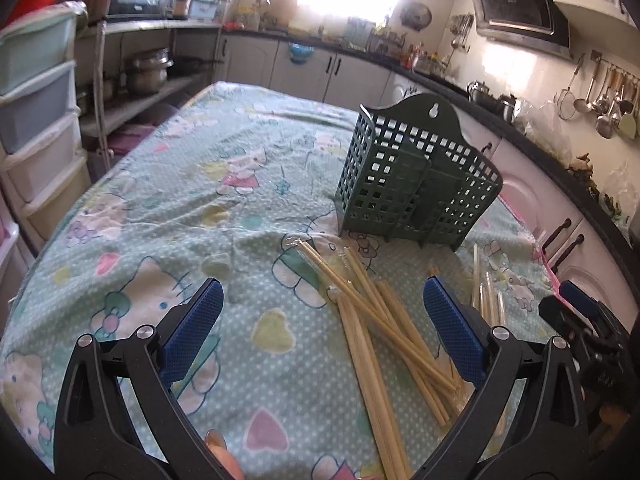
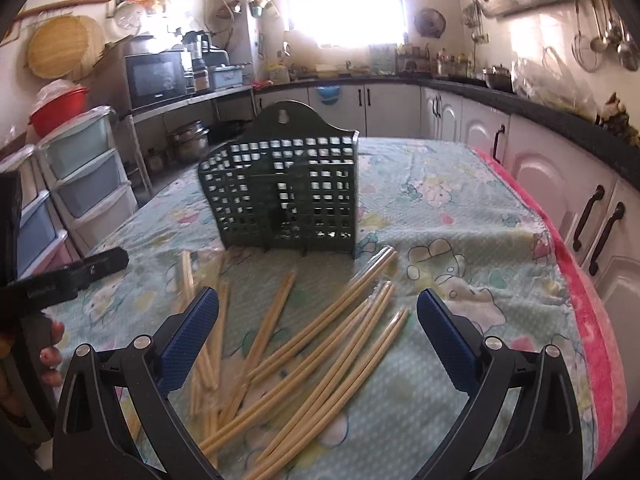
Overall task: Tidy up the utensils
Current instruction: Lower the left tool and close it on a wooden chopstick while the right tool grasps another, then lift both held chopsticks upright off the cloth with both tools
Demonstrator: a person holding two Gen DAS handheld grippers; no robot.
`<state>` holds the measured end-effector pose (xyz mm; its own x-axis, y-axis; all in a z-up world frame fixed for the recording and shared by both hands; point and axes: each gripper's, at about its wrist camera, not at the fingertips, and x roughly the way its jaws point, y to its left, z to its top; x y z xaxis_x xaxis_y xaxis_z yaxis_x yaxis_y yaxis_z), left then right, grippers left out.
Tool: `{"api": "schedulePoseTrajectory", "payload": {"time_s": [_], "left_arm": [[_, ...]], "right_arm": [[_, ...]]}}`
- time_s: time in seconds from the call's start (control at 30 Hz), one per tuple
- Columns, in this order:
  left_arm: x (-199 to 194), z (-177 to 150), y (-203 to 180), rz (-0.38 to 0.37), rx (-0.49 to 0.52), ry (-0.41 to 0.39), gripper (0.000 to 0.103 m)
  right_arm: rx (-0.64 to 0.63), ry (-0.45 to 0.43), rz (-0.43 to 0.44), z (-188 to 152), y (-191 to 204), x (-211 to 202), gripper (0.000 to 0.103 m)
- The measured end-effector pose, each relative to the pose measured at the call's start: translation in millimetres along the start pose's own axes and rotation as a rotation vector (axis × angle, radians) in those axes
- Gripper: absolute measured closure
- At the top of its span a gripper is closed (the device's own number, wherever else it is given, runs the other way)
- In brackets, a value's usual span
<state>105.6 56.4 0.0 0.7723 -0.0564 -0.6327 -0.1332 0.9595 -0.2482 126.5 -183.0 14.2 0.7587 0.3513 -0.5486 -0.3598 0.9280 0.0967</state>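
Both claws gape wide, empty; chopsticks (image 2: 320,344) lie just ahead of the right claw (image 2: 318,334), long axes slanting toward the holder (image 2: 280,196); left claw (image 1: 324,320) sits further aside.

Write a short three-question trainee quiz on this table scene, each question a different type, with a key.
1. True or false: the green utensil holder already contains chopsticks.
2. Multiple choice: the chopsticks are A) bundled upright, B) scattered loose on the tablecloth, C) held in a claw.
3. Fill in: both the left claw and the right claw are ____, gripping nothing.

Key: 1 false; 2 B; 3 open.
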Motion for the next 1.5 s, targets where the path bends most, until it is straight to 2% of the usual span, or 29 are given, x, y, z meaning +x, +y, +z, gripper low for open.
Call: {"api": "schedulePoseTrajectory", "payload": {"time_s": [0.13, 0.37, 0.47, 0.53, 0.57, 0.7, 0.77, 0.83, 0.9, 0.97, 1.07, 1.1, 1.13, 1.17, 1.23, 1.3, 1.5], "left_arm": [[17, 15, -5, 0.035, 0.025, 0.021, 0.010], [54, 31, -5, 0.025, 0.025, 0.121, 0.011], [69, 33, 1, 0.012, -0.007, 0.171, 0.011], [78, 32, 7, -0.003, -0.040, 0.205, 0.011], [82, 32, 11, -0.017, -0.062, 0.222, 0.012], [93, 32, 20, -0.052, -0.115, 0.273, 0.028], [98, 32, 20, -0.067, -0.122, 0.293, 0.033], [104, 32, 20, -0.080, -0.135, 0.320, 0.041], [109, 32, 21, -0.089, -0.153, 0.337, 0.042], [111, 34, 22, -0.086, -0.159, 0.342, 0.045], [116, 37, 23, -0.074, -0.160, 0.351, 0.055], [118, 38, 23, -0.062, -0.158, 0.352, 0.064], [120, 39, 24, -0.054, -0.152, 0.355, 0.069], [121, 39, 24, -0.046, -0.149, 0.358, 0.073], [122, 39, 27, -0.028, -0.146, 0.361, 0.086], [122, 41, 33, -0.039, -0.157, 0.350, 0.091], [113, 48, 36, -0.066, -0.151, 0.306, 0.096]], "right_arm": [[0.039, 0.060, -0.003, 13, -18, 24, 0.006], [0.094, 0.152, -0.021, 27, -43, 65, 0.008], [0.117, 0.205, -0.001, 30, -49, 81, 0.030], [0.154, 0.251, 0.018, 31, -56, 94, 0.032], [0.162, 0.262, 0.017, 32, -58, 98, 0.038], [0.175, 0.308, 0.031, 35, -63, 117, 0.052], [0.203, 0.332, 0.048, 36, -67, 126, 0.053], [0.212, 0.352, 0.029, 37, -68, 132, 0.053], [0.225, 0.372, 0.015, 37, -70, 138, 0.056], [0.231, 0.383, 0.005, 39, -71, 143, 0.056], [0.234, 0.394, -0.003, 40, -72, 148, 0.059], [0.238, 0.397, -0.003, 40, -73, 149, 0.061], [0.239, 0.403, -0.007, 40, -74, 149, 0.064], [0.234, 0.408, -0.021, 40, -74, 150, 0.072], [0.236, 0.412, -0.027, 40, -77, 151, 0.077], [0.235, 0.409, -0.029, 40, -80, 151, 0.081], [0.264, 0.389, 0.014, 39, -84, 140, 0.084]]}}
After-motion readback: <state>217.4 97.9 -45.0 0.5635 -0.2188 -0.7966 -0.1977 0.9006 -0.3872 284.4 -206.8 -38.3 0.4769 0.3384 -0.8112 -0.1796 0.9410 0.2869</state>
